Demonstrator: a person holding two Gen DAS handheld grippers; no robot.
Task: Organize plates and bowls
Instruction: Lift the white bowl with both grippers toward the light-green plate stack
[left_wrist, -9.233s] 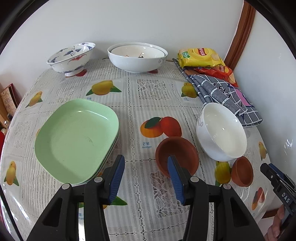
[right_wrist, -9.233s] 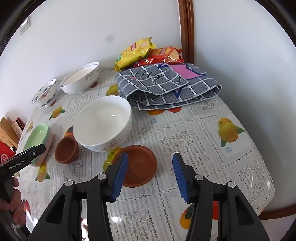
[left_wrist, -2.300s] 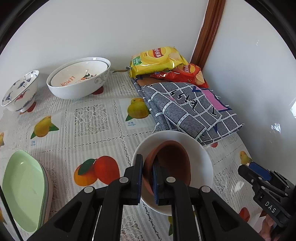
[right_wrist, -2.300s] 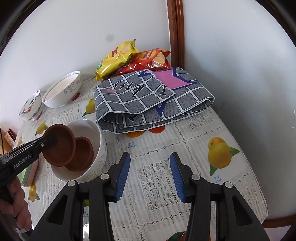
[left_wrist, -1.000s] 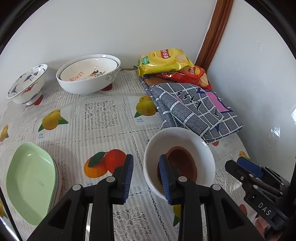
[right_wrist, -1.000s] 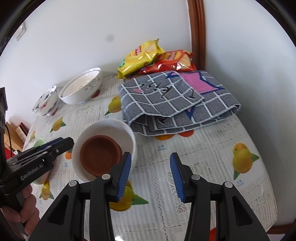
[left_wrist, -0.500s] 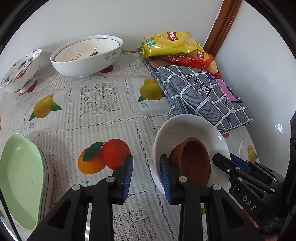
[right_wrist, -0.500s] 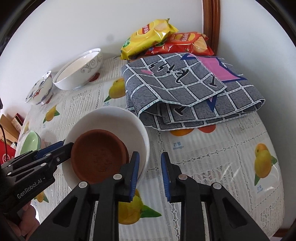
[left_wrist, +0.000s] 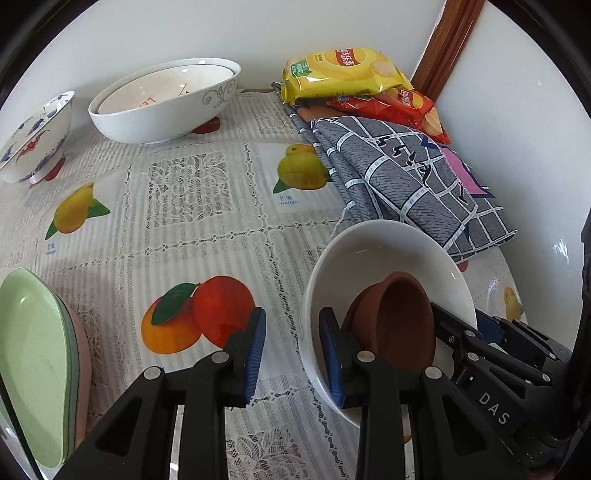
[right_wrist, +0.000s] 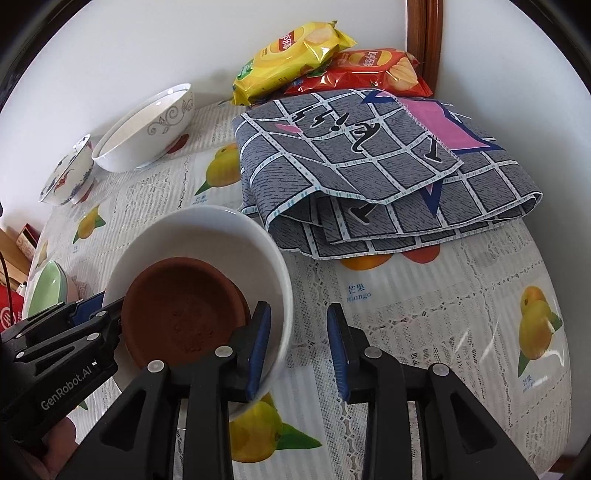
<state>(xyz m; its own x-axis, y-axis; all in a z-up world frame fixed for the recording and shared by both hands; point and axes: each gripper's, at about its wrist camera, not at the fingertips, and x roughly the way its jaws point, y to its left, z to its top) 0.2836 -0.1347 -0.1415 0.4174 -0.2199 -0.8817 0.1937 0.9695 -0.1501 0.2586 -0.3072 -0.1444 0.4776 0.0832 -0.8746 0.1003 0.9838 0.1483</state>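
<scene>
A white bowl sits on the tablecloth and holds brown clay bowls nested inside. My left gripper is open and straddles the bowl's left rim, one finger inside and one outside. My right gripper is open and straddles the bowl's right rim the same way. Neither pad visibly presses the rim.
Stacked green plates lie at the left. Nested large white bowls and a blue-patterned bowl stand at the back by the wall. A folded grey cloth and snack bags lie at the back right.
The left gripper let go of the brown bowl inside the white bowl and opened. Both grippers have closed in on the white bowl's rim from opposite sides.
</scene>
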